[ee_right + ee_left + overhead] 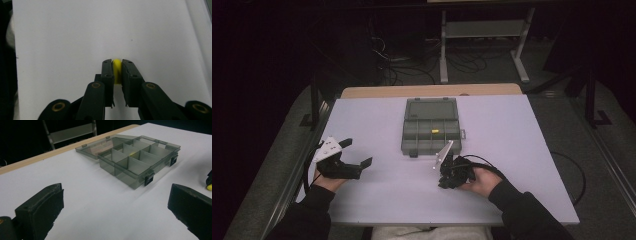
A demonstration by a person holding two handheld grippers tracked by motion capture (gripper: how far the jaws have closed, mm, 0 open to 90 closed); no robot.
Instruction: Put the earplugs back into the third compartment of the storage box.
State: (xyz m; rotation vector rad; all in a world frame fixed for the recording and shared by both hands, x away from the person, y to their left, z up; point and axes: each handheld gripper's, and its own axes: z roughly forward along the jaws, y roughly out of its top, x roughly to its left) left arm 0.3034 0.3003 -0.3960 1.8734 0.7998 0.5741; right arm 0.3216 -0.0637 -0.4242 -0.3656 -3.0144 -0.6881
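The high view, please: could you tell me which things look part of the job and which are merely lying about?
Likely part of the job:
- compartment box, lid open
- yellow piece inside it
- second yellow piece, clamped in the right gripper
- left gripper, open

Just about:
- metal stand
- floor cables

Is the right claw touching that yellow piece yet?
Touching. The right gripper view shows the right claw with both jaws pressed flat on the yellow piece.

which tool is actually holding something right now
The right tool: its jaws are clamped on a small yellow piece. The left tool has its jaws spread wide with nothing between them.
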